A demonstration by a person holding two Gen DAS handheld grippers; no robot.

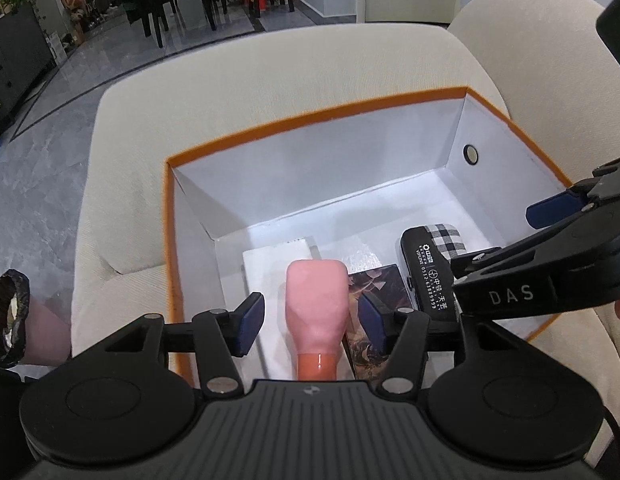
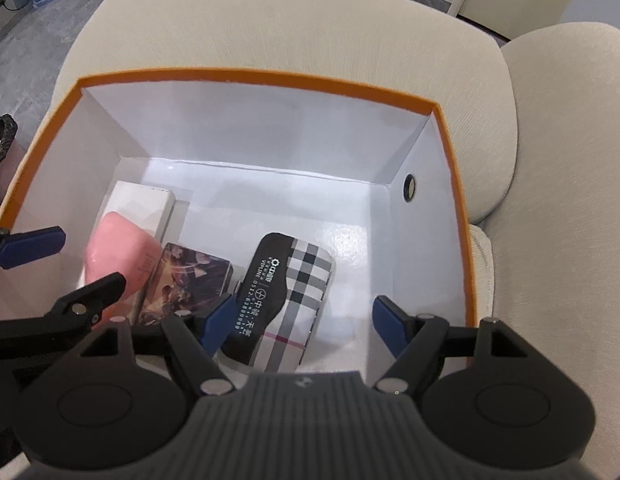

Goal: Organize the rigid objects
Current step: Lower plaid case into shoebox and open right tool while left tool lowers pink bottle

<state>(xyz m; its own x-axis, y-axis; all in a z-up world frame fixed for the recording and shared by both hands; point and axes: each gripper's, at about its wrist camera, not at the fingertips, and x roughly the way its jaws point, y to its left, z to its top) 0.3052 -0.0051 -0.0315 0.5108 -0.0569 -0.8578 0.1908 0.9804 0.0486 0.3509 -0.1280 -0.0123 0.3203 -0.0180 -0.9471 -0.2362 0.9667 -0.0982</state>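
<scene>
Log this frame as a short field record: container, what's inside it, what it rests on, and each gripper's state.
container: orange-edged box, white inside, open top
support: beige cushion
contents: pink bottle lying on a white box; patterned tin; black-and-plaid case
left gripper: open, above the pink bottle, pads clear of it
right gripper: open, above the black-and-plaid case, holding nothing
free space: far half of the box floor bare

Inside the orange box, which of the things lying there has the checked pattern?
The glasses case on the right of the orange box: black-and-white plaid under a black flap. The pink bottle is plain.
</scene>
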